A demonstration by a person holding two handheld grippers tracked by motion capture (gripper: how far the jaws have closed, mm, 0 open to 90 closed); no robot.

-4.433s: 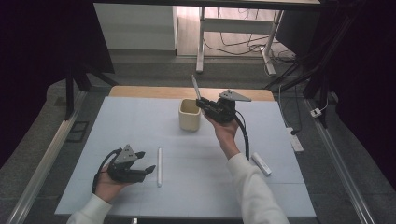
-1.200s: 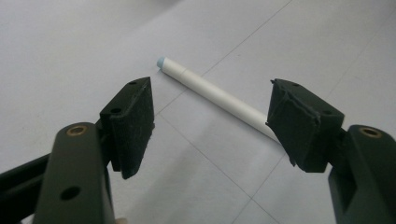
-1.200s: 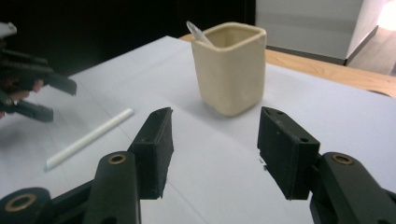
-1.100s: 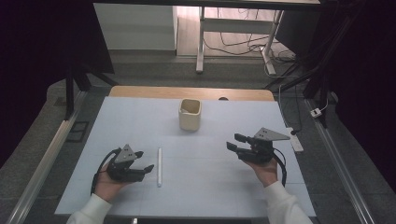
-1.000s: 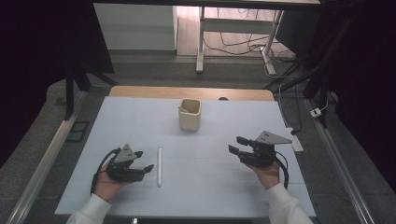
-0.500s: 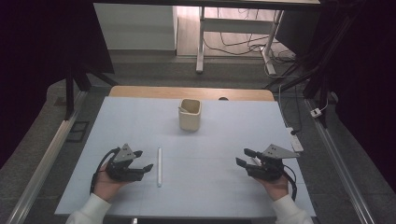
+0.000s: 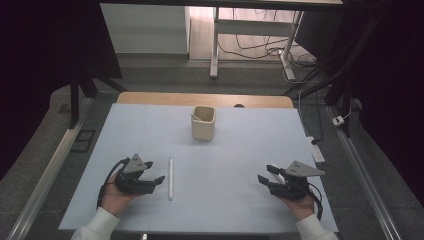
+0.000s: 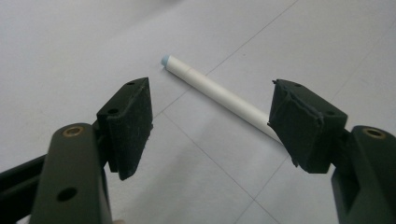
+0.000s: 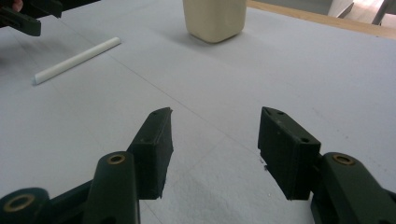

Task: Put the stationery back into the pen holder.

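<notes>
A white marker (image 7: pixel 171 178) with a pale blue end lies on the light sheet (image 7: pixel 235 165), near the front left. My left gripper (image 7: pixel 159 180) rests just left of it with its jaws open. In the left gripper view the marker (image 8: pixel 219 95) lies on the sheet just beyond the open pads of the left gripper (image 8: pixel 210 121), untouched. A cream cup (image 7: pixel 203 123) stands at the back centre with a white stick leaning inside. My right gripper (image 7: pixel 265 174) sits low at the front right, open with nothing between its jaws (image 9: pixel 215 149). The cup (image 9: pixel 215 18) and marker (image 9: pixel 77 59) lie far ahead of it.
A wooden table edge (image 7: pixel 150 97) runs behind the sheet. A white power strip (image 7: pixel 316 149) lies off the sheet's right side. Metal rails (image 7: pixel 55 170) flank the table. The left gripper (image 9: pixel 28 16) shows at the top left of the right gripper view.
My right gripper left the cup, where it held a white stick, and came back to the front right, sinking towards the sheet. The left gripper and the marker have stayed put.
</notes>
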